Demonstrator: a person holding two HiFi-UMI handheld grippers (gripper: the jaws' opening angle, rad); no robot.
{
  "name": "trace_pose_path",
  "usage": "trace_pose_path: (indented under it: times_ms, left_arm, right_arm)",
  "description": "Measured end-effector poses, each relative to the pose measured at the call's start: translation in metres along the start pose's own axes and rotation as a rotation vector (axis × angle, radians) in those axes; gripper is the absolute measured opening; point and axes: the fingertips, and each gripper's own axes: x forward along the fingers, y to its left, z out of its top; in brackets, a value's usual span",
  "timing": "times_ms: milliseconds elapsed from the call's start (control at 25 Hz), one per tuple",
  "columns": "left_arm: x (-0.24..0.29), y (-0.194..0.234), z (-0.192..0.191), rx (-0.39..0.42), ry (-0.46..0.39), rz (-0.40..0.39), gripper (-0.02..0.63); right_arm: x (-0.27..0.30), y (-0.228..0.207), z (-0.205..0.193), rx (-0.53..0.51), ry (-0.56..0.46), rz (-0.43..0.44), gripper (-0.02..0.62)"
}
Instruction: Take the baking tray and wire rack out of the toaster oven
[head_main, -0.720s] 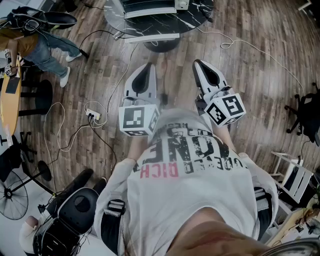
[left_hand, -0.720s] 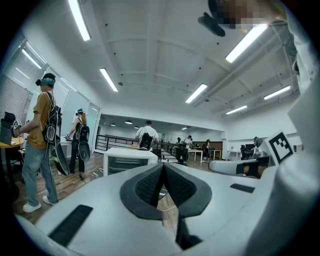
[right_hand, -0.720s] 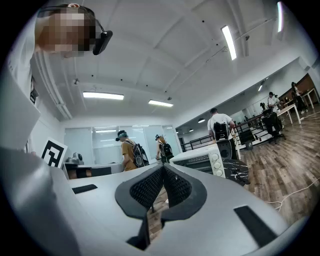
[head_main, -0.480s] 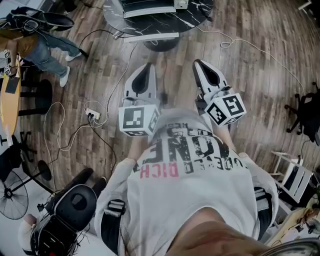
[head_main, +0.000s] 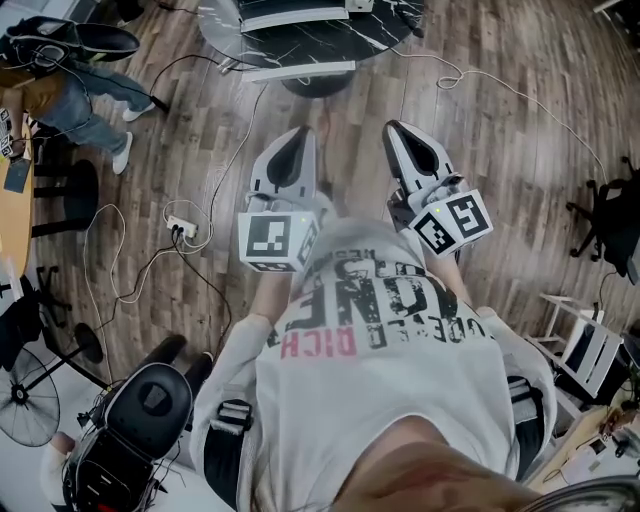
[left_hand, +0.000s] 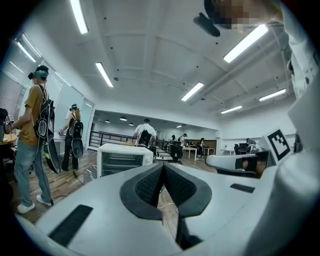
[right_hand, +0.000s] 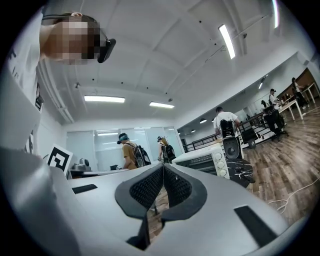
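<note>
**Left gripper** (left_hand: 163, 166): jaws clenched pad to pad, nothing between them. It is held level in front of the person's shirt (head_main: 380, 340) and points to the far side.

**Right gripper** (right_hand: 163, 166): the same, clenched and empty. It lies beside the left one, the 2 apart and roughly parallel. This looks like a carrying posture, since nothing is within reach.

**Toaster oven** (left_hand: 124, 159): 1 white unit on a round dark marble table (head_main: 395, 25), straight ahead and well apart from both grippers. Its door appears shut.

**Baking tray, wire rack**: neither shows outside the oven. Both are probably inside, though they cannot be made out behind the glass.

**Floor** (head_main: 520, 180): wood planks, crossed by cables and 1 power strip (head_main: 183, 228) at the left, so footing on the approach needs care.

**Judgement**: the task has not begun, and the door must be opened first.
</note>
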Motion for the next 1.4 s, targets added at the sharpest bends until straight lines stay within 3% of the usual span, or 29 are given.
trace_pose_path:
  times_ms: [320, 840, 1400]
  left_arm:
    - [0.033, 0.052, 0.002, -0.029, 0.011, -0.021, 0.003]
    - [0.106, 0.164, 0.041, -0.033, 0.032, -0.136, 0.003]
    - [0.137, 0.214, 0.020, -0.063, 0.108, -0.126, 0.003]
  right_arm:
    - [0.052, -0.010, -0.012, 0.018, 0.033, -0.035, 0.002]
    - [0.186, -0.010, -0.001, 0.037, 0.026, -0.121, 0.002]
    - [0.220, -0.029, -0.019, 0.096, 0.036, -0.199, 0.002]
